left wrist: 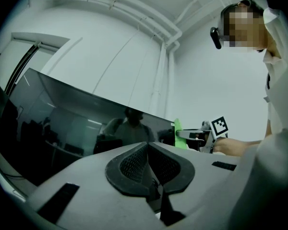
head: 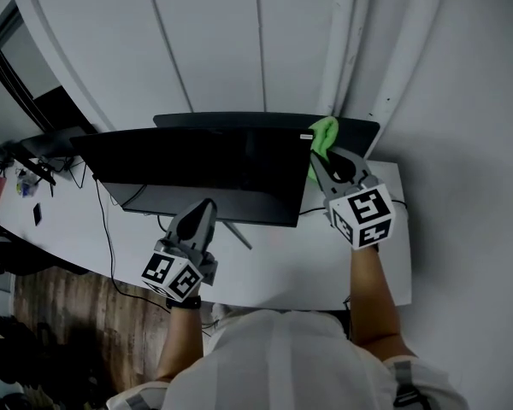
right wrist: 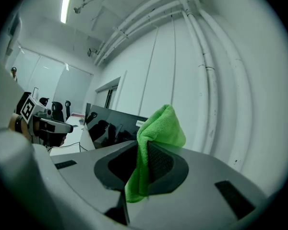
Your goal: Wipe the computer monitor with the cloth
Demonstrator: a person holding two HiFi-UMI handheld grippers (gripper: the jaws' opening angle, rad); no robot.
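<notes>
A wide black monitor [head: 197, 165] stands on the white desk [head: 316, 263], its dark screen [left wrist: 62, 128] facing me. A green cloth [right wrist: 156, 133] is pinched between the jaws of my right gripper [right wrist: 145, 150], which is shut on it. In the head view the green cloth [head: 323, 137] sits at the monitor's upper right corner, just ahead of the right gripper [head: 333, 167]. My left gripper [head: 198, 216] is below the screen's lower edge, shut with nothing in it; in its own view the left gripper [left wrist: 148, 159] points at the screen.
A second dark monitor [head: 350, 131] stands behind the first on the right. Cables [head: 107, 229] run down from the desk's left side. More desks with clutter [head: 26, 182] are at the far left. A white wall with pipes [head: 346, 41] rises behind.
</notes>
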